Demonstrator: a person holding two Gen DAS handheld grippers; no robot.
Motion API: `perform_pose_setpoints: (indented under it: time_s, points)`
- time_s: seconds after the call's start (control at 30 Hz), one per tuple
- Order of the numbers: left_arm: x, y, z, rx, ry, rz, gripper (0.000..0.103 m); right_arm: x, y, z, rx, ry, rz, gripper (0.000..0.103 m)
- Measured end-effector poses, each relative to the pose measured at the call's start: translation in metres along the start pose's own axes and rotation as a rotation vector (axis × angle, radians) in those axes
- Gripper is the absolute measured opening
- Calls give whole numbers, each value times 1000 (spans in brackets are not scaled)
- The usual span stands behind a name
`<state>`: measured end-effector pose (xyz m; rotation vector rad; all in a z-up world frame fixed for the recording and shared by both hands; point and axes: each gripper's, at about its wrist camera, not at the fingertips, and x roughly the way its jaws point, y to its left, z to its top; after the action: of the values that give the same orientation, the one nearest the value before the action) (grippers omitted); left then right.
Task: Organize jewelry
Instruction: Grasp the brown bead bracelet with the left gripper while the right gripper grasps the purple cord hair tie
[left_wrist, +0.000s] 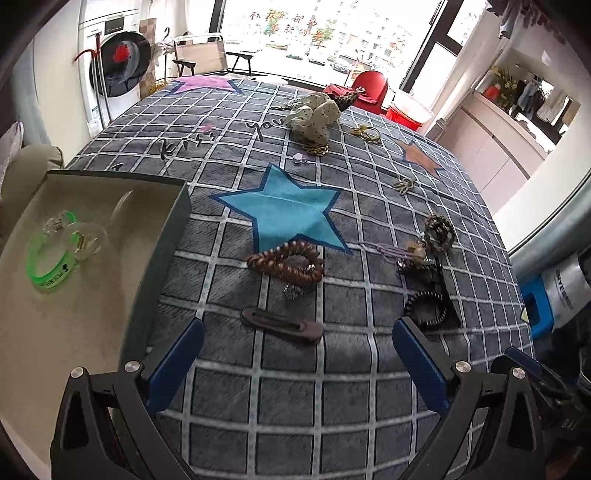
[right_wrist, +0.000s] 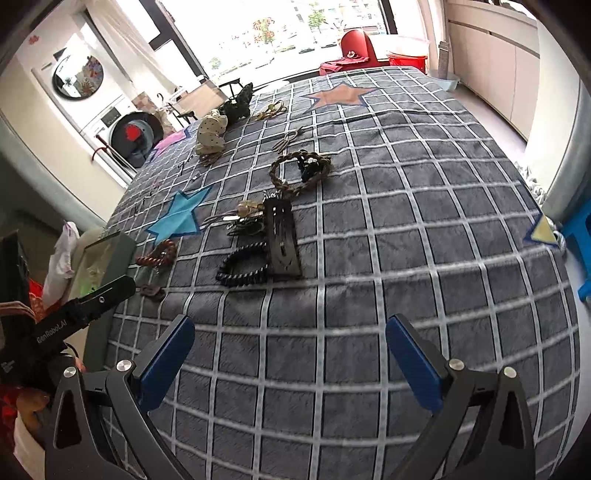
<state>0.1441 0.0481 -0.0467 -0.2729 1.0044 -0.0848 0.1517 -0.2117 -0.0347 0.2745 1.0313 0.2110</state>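
Note:
My left gripper (left_wrist: 299, 328) is open and empty above the checked cloth, just short of a dark brown hair clip (left_wrist: 282, 325). Beyond it lies a brown bead bracelet (left_wrist: 288, 263). A dark-walled box (left_wrist: 166, 251) stands at the left and holds a green wristband (left_wrist: 50, 266) and clear pieces (left_wrist: 86, 238). My right gripper (right_wrist: 290, 334) is open and empty, short of a black bead bracelet (right_wrist: 242, 269) and a large black clip (right_wrist: 282, 238). A braided bracelet (right_wrist: 295, 173) lies further off.
A dotted scrunchie (left_wrist: 314, 114), gold hair ties (left_wrist: 365, 133) and more small pieces (left_wrist: 424, 251) lie across the cloth (left_wrist: 332, 406). The left gripper's body (right_wrist: 70, 317) shows at the right wrist view's left edge. A blue stool (right_wrist: 580, 240) stands off the table's right.

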Motion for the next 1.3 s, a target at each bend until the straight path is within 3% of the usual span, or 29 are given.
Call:
perform_pose_setpoints:
  time_s: [0.23, 0.3, 0.43, 0.6, 0.7, 0.9, 0.97, 1.03, 1.13, 1.2, 1.27, 1.3]
  points:
    - [17, -1, 15, -14, 6, 7, 102, 19, -2, 18, -7, 16, -24, 103]
    - [21, 0, 19, -20, 5, 7, 93, 24, -2, 22, -7, 18, -24, 103]
    - [30, 3, 26, -37, 16, 12, 91, 35, 1, 32, -13, 26, -5, 101]
    - [35, 7, 31, -50, 21, 13, 87, 47, 10, 43, -32, 31, 1, 92]
    - [39, 10, 34, -58, 27, 11, 85, 49, 25, 47, -115, 6, -16, 89]
    - [42, 14, 37, -81, 33, -3, 85, 63, 71, 47, -407, -10, -77, 87]
    - [44, 15, 38, -89, 42, -12, 72, 68, 77, 48, -452, -12, -93, 85]
    - [46, 15, 39, -94, 52, -22, 72, 73, 81, 50, -488, -16, -103, 82]
    - [47, 14, 39, -92, 59, -26, 63, 80, 87, 52, -523, -17, -119, 76]
    - [47, 15, 39, -94, 63, -32, 62, 84, 90, 53, -537, -19, -129, 67]
    - [47, 15, 40, -95, 63, -34, 41, 87, 91, 55, -538, -22, -124, 58]
    - [48, 16, 40, -97, 68, -40, 37, 88, 92, 56, -533, -24, -116, 48]
